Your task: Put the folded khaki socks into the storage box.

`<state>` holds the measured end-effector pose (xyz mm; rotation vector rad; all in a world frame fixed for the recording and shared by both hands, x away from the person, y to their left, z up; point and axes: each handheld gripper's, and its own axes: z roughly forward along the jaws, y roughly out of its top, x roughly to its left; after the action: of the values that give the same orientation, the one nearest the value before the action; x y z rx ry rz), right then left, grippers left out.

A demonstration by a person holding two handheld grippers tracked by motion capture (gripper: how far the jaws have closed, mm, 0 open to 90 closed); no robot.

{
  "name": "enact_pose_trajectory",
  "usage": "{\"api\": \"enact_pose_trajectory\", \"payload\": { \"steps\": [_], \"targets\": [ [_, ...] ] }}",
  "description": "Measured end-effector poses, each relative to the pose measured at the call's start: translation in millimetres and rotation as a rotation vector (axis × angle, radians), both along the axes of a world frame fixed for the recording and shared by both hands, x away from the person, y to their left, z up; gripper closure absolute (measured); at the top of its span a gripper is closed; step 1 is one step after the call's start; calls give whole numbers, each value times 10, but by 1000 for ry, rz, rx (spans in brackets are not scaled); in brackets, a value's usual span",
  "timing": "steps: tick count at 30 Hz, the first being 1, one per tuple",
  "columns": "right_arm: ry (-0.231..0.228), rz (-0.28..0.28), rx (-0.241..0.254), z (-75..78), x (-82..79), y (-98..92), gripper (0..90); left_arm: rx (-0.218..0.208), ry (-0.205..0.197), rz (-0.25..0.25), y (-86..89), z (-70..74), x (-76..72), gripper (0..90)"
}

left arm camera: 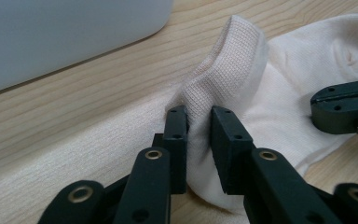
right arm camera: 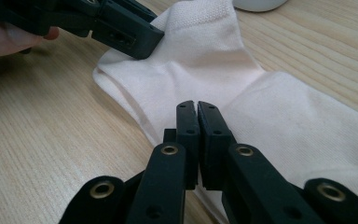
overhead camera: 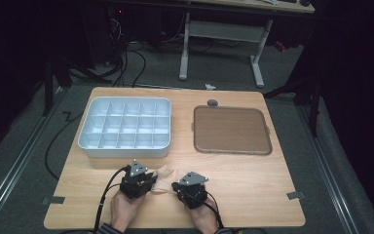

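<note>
Both hands sat at the near edge of the table, each holding a gripper over a pale sock [overhead camera: 162,179] lying flat between them, a bit left of centre. The left gripper [left arm camera: 199,122] had its fingers [left arm camera: 177,140] pinching a raised fold of the sock just below the ribbed cuff. The right gripper [right arm camera: 196,112] had its fingers [right arm camera: 187,135] pressed together on a thin bit of fabric at the sock's near edge.

What could've gone wrong: both grips looked shallow, so a pull apart might have slipped the thin knit out of one pair of fingers, or dragged the sock along the table instead of folding it. Grabbing one layer only could also have opened the sock up.

The sock's long axis ran roughly parallel to the near edge, cuff toward the left gripper and angled at the grey compartment box [overhead camera: 124,127]. A brown tray [overhead camera: 232,129] sat toward the far right.
</note>
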<state>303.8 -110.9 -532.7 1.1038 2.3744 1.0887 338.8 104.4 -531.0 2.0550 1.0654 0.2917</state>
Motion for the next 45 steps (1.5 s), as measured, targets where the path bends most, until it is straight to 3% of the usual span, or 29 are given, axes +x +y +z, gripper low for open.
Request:
{"api": "enact_pose_trajectory", "payload": {
  "steps": [3,9,15,39,45],
  "targets": [
    [-2,2,-1,-1,0,1,882,5,-14,-11,-12,-8,-12,795],
    [-3,2,-2,-1,0,1,882,-8,-1,-27,-2,-7,-4,840],
    [-3,1,-5,0,-3,3,881,-49,29,-34,34,-1,21,857],
    [-3,1,-2,-1,-2,2,880,-167,40,-63,142,96,27,862],
    [5,-1,1,3,1,2,879,-155,30,-88,108,187,20,863]
  ]
}}
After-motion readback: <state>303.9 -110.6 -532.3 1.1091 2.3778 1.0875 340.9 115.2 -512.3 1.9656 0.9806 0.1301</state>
